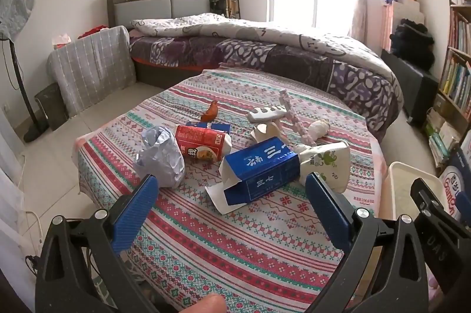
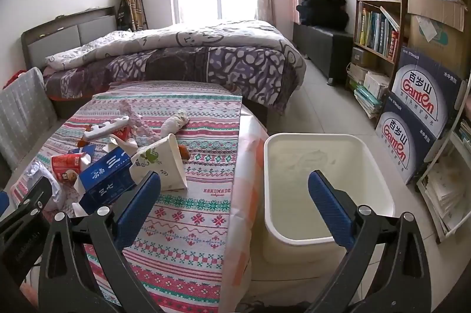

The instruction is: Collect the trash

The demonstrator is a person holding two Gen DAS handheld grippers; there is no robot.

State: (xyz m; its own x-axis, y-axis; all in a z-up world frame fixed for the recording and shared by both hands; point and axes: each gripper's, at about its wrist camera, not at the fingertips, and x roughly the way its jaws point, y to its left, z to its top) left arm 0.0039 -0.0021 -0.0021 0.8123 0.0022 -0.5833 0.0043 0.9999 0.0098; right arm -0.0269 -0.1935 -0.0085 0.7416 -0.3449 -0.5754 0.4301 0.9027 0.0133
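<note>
Both the left hand-held gripper (image 1: 229, 192) and right hand-held gripper (image 2: 234, 189) gape wide, holding nothing. Best approach: straddle the blue carton (image 1: 262, 170) across its narrow sides, then carry it to the white bin (image 2: 323, 236).

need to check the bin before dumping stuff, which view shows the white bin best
The right wrist view: the white bin sits beside the table with its whole open top and bare inside showing. The left wrist view catches only a rim corner at its right edge.
</note>
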